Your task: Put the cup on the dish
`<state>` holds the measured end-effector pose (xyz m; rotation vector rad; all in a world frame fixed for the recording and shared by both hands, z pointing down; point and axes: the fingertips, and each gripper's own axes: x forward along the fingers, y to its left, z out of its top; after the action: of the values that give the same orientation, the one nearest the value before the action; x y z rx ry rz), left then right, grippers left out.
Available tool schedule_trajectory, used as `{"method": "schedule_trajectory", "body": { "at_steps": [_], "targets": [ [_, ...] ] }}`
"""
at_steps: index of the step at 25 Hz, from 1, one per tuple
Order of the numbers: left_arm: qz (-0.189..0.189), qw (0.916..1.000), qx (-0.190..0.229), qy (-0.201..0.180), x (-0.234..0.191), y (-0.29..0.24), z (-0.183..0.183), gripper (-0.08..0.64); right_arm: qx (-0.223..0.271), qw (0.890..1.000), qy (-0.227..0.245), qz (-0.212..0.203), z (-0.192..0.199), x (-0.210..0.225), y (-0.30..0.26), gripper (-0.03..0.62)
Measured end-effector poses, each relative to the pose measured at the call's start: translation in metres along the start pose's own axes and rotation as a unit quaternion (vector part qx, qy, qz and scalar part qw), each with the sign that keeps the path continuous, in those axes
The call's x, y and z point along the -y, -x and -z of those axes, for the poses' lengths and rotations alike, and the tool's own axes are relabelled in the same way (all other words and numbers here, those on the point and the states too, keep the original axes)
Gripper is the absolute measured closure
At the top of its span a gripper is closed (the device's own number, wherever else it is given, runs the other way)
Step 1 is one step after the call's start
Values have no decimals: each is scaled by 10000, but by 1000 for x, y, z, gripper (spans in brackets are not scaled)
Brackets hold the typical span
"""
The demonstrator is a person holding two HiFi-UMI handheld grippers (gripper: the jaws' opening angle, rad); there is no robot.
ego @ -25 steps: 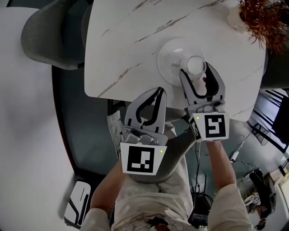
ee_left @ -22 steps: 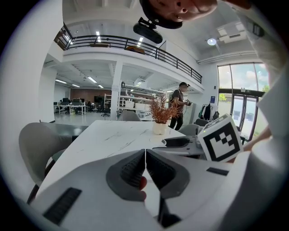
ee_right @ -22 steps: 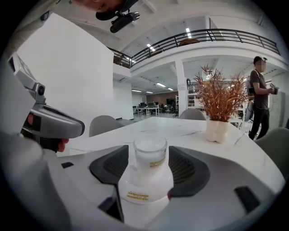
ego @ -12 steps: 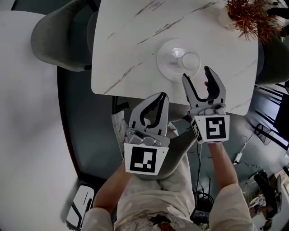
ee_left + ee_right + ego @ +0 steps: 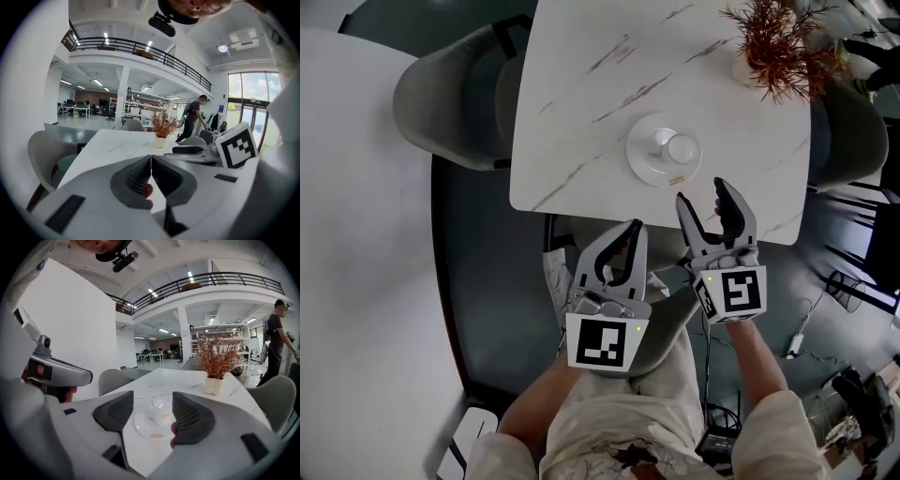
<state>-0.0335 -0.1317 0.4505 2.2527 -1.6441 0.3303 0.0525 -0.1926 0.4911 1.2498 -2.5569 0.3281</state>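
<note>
We see the cup [image 5: 682, 148] standing on the dish [image 5: 648, 163], a little to the right of the dish's middle in the head view. The dish rests on a white marbled worktop [image 5: 581, 94], near its front edge. In the right gripper view the cup [image 5: 161, 405] looks clear and upright, with the dish [image 5: 143, 423] round and pale beneath it.

Our right claw [image 5: 701, 195] is wide open and holds nothing. Its tips hang over the front edge of the worktop, just short of the dish and not touching it. From its own camera, the right claw [image 5: 153, 411] frames the cup and dish between its two ribbed pads, with clear space on each side.

Our left claw [image 5: 633, 230] is closed on nothing, its tips at the worktop's front edge, well apart from the dish. Its own view shows the left claw [image 5: 151, 161] with both pads pressed together.

A potted dried plant [image 5: 778, 47] stands at the far right corner of the worktop. A grey chair [image 5: 450, 103] sits at the left side.
</note>
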Motion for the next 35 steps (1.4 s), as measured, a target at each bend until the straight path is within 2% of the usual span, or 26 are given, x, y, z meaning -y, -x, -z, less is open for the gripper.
{"method": "schedule_trajectory", "body": {
  "at_steps": [2, 7, 11, 13, 19, 21, 25, 28, 35],
  "targets": [
    [-3, 9999, 10, 108, 3, 6, -5, 554, 0, 10000, 2, -21, -8, -4, 6, 330],
    [106, 9999, -19, 36, 12, 19, -14, 555, 49, 9999, -112, -67, -22, -12, 21, 330],
    [123, 9998, 53, 141, 16, 33, -25, 555, 33, 9998, -106, -172, -31, -25, 34, 331],
    [119, 9995, 71, 270, 18, 42, -31, 555, -8, 9998, -110, -157, -34, -32, 43, 412],
    [152, 9992, -34, 365, 24, 68, -40, 555, -9, 9995, 66, -303, -50, -60, 67, 427],
    [135, 9992, -7, 369, 25, 78, -44, 555, -37, 9996, -15, -281, -51, -65, 77, 504],
    [121, 9993, -20, 365, 24, 96, -50, 555, -105, 9994, -57, -333, -54, -82, 87, 520],
    [147, 9988, -62, 453, 25, 111, -51, 555, -65, 9995, -98, -279, -64, -92, 98, 588],
    [124, 9979, -41, 636, 20, 144, -57, 555, -50, 9992, -208, -324, -93, -119, 124, 588]
  ]
}}
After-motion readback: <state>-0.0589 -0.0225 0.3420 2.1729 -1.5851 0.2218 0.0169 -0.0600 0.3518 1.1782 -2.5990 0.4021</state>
